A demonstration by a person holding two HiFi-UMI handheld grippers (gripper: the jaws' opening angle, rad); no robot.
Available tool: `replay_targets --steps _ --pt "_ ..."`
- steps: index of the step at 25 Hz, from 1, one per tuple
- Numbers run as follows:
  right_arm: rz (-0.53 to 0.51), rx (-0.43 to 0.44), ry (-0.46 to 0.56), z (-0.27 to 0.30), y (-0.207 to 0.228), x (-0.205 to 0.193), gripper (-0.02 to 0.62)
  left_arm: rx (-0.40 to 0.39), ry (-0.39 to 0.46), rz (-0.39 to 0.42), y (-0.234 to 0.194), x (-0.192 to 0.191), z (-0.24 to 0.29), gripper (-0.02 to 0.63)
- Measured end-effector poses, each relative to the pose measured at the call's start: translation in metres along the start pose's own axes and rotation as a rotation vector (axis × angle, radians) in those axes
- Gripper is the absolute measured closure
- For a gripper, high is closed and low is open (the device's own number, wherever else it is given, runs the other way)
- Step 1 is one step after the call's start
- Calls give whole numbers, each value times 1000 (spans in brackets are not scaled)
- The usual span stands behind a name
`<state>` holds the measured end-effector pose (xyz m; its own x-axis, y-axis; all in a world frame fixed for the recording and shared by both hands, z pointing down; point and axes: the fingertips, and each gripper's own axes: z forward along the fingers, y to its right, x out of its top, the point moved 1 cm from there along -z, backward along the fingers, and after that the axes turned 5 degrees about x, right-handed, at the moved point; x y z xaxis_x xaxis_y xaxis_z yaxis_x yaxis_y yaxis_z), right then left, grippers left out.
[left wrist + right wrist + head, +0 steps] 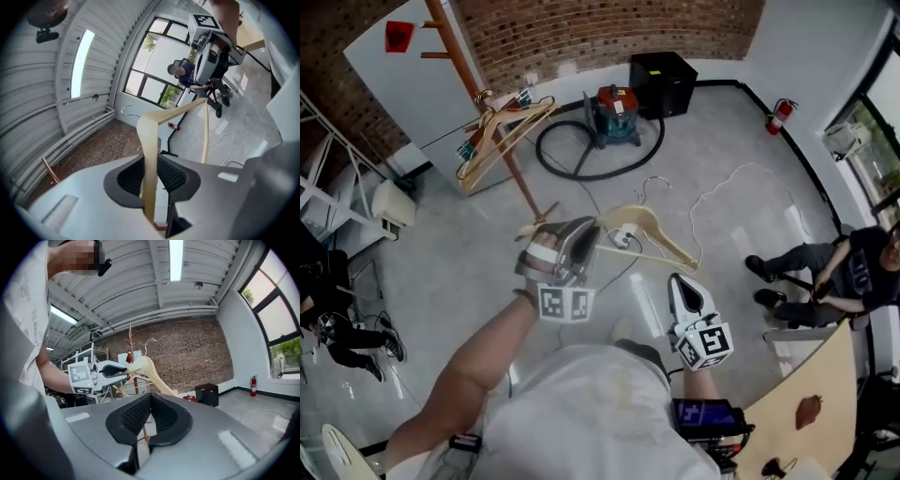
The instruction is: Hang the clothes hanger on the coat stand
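Note:
A pale wooden clothes hanger (649,228) with a metal hook is held out in front of me above the floor. My left gripper (585,231) is shut on one of its arms. In the left gripper view the hanger arm (150,154) runs upright between the ribbed pads (172,176), which press on it. The wooden coat stand (481,103) rises at the upper left and carries other hangers (499,131). My right gripper (682,283) hangs lower right of the hanger, apart from it; its jaws (144,420) stand shut with nothing between them. It faces the left gripper (112,370) and hanger (151,373).
A red and blue vacuum (613,113) with a black hose (572,169) stands behind the stand, beside a black box (664,82). A fire extinguisher (780,114) leans on the far wall. A white cable (724,186) trails on the floor. A person (830,267) sits at the right, near a wooden table (802,398).

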<state>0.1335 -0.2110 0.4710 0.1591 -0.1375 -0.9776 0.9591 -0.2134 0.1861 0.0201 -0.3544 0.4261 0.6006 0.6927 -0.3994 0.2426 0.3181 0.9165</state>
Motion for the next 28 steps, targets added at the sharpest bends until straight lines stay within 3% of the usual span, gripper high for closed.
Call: replay_targets --steps 7,13,22,28 --pt "-12 183 -2 68 35 14 581 80 -173 -10 -26 -39 33 520" --pt "-26 361 -24 125 34 23 581 174 -331 -6 -58 -83 31 520" --pt "-31 519 -64 187 23 29 581 243 -509 -27 -79 -140 18 520" --pt "-30 562 -92 222 4 20 581 289 -582 -58 -98 -190 15 520"
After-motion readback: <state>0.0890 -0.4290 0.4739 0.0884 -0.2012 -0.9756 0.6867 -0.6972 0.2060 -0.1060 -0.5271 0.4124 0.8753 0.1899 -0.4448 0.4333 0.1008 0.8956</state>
